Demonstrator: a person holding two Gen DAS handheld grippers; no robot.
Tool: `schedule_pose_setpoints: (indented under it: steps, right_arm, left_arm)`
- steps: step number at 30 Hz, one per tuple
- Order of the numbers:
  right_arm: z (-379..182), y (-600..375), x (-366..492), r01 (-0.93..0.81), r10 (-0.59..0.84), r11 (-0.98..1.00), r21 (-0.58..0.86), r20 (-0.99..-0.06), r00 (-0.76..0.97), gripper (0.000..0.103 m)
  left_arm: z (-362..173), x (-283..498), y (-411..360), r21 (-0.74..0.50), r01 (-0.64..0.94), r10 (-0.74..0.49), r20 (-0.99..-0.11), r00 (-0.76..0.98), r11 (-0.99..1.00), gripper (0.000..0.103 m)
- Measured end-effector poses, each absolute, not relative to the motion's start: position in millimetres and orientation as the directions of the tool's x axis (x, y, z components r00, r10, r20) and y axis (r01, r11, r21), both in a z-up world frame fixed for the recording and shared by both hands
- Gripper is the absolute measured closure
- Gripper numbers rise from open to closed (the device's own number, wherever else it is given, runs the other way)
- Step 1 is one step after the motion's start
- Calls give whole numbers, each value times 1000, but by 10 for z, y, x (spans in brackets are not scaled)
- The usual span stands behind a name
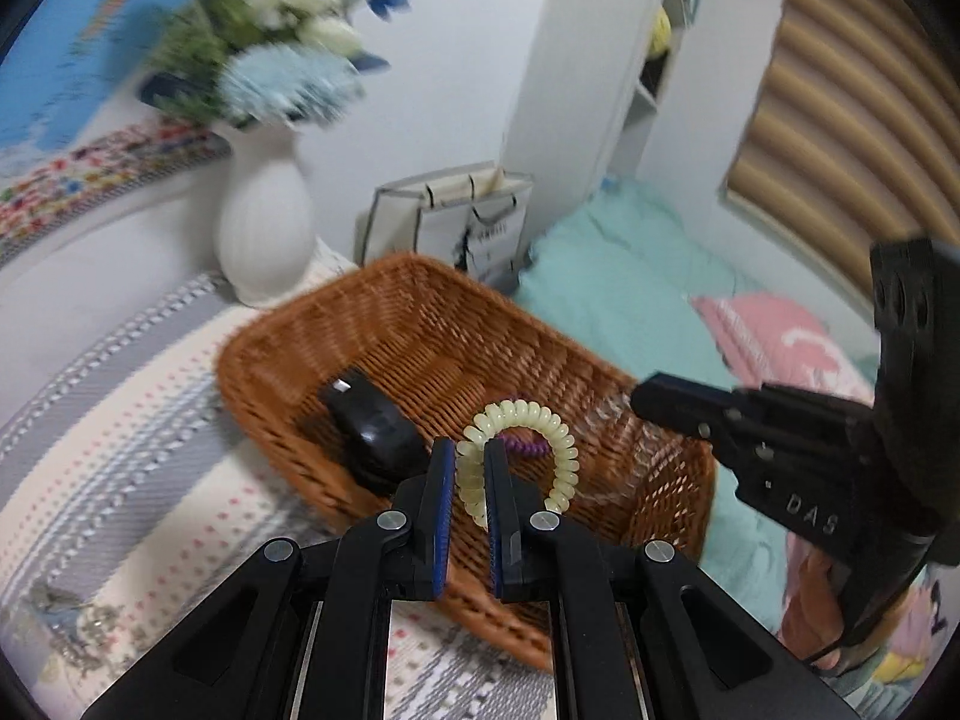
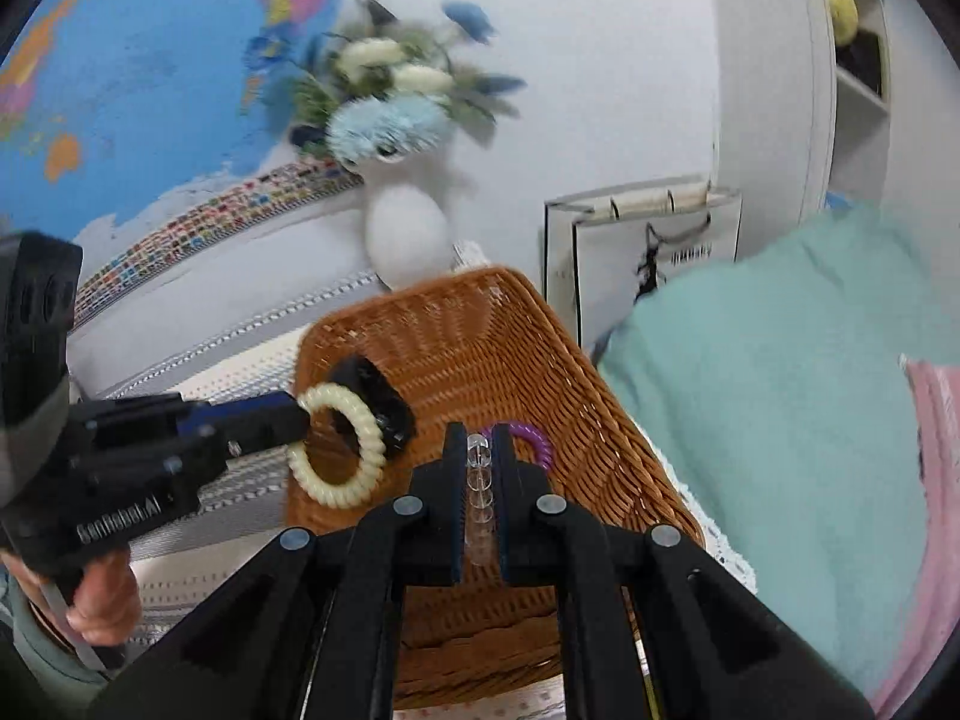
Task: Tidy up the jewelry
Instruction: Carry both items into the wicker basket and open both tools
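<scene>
The cream spiral bracelet [image 1: 517, 456] hung at lower centre of the left wrist view, above the brown wicker basket [image 1: 420, 324], pinched between the clenched fingers of the left gripper [image 1: 467, 483]. A clear bead bracelet [image 2: 480, 498] sat clamped in the right gripper [image 2: 480, 480], likewise over the basket. Inside the basket lay a purple spiral band [image 2: 528, 441] and a black clip-like item [image 1: 372, 426]. Behind it, toward upper left, stood a white vase [image 1: 264, 222] with blurred blue and white flowers [image 1: 282, 54].
</scene>
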State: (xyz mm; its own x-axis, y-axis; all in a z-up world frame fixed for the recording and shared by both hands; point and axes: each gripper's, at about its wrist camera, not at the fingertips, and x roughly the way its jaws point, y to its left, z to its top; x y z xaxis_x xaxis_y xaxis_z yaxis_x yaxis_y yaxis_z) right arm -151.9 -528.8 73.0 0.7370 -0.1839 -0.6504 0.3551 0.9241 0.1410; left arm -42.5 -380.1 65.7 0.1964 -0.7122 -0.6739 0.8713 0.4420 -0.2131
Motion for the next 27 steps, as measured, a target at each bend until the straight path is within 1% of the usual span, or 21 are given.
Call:
schedule_pose_setpoints:
  steps: [7,11,15,19,21,22,23,24,25,27]
  right_arm:
    - [457,-5505,-1399,349,-126,917,192,-691,712,94]
    - [391,-5559,-1388,350,-111,914,207,-701,705,94]
    - [327,-5617,-1346,357,-92,907,225,-720,688,94]
    - [280,-5658,-1348,370,-70,893,256,-732,677,93]
    - [273,-5687,-1372,368,-44,883,290,-731,681,91]
    - [280,-5700,-1387,371,-37,878,303,-729,684,90]
    - [286,-5706,-1400,375,-37,874,309,-727,685,88]
    - [297,-5709,-1418,380,-39,871,313,-726,687,83]
    - [313,-5706,-1437,382,-41,869,315,-723,689,73]
    - [355,-5680,-1476,385,-46,865,322,-713,700,67]
  left_arm:
    - [368,-526,-4082,-139,893,-641,-744,191,428,93]
    - [219,-526,-4182,-128,898,-610,-773,175,420,93]
    - [161,-551,-4230,-105,906,-600,-779,181,409,93]
    - [163,-557,-4221,-110,910,-610,-773,175,401,93]
    - [207,-558,-4169,-123,912,-626,-762,165,390,89]
    - [240,-561,-4132,-133,912,-635,-756,160,388,83]
    - [270,-558,-4093,-139,910,-639,-752,160,390,69]
    - [298,-562,-4064,-142,908,-644,-748,162,394,62]
    - [354,-565,-3996,-148,906,-660,-732,169,396,54]
    - [435,-586,-3917,-149,906,-678,-713,179,395,54]
